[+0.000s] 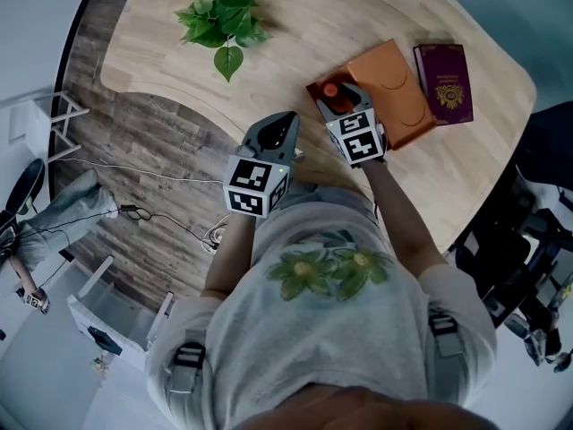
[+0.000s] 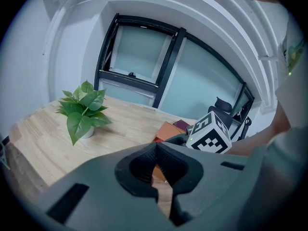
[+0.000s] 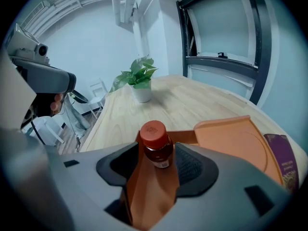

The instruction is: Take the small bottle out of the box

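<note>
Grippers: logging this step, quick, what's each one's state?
Left gripper: closed, empty.
Right gripper: open, fingers either side of the small bottle, not gripping.

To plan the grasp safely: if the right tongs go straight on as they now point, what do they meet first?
Probably the small bottle, upright in the box, standing between the open right tongs.

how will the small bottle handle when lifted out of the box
Probably stiff and light: the bottle looks small and glassy. Its round body may slip or roll once free. It stands upright in the snug box, so a straight lift should clear it.
</note>
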A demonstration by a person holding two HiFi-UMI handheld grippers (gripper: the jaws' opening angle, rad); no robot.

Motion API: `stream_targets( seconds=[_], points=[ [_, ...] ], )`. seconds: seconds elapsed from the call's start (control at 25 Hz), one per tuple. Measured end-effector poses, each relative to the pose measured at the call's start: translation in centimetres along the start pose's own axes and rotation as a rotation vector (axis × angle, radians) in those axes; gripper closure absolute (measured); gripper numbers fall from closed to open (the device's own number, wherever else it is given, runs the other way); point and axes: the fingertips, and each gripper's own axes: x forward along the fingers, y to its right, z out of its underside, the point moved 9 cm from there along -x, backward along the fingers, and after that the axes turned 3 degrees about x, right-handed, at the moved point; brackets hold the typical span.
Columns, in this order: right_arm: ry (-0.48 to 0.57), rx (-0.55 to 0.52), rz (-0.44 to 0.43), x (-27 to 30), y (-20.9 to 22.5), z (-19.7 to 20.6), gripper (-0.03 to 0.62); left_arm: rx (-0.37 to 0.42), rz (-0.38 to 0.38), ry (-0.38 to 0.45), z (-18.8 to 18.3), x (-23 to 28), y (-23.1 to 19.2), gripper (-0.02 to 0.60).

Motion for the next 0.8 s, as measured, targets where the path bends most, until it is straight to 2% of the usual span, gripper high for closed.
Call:
stream_targets(
  seconds=[0.8],
  points=[
    [-0.058, 0.014, 0.02, 2.0, 0.3, 0.6, 0.385, -0.023, 0.008, -0.014, 0.3, 0.5, -0.7, 0.574]
  ],
)
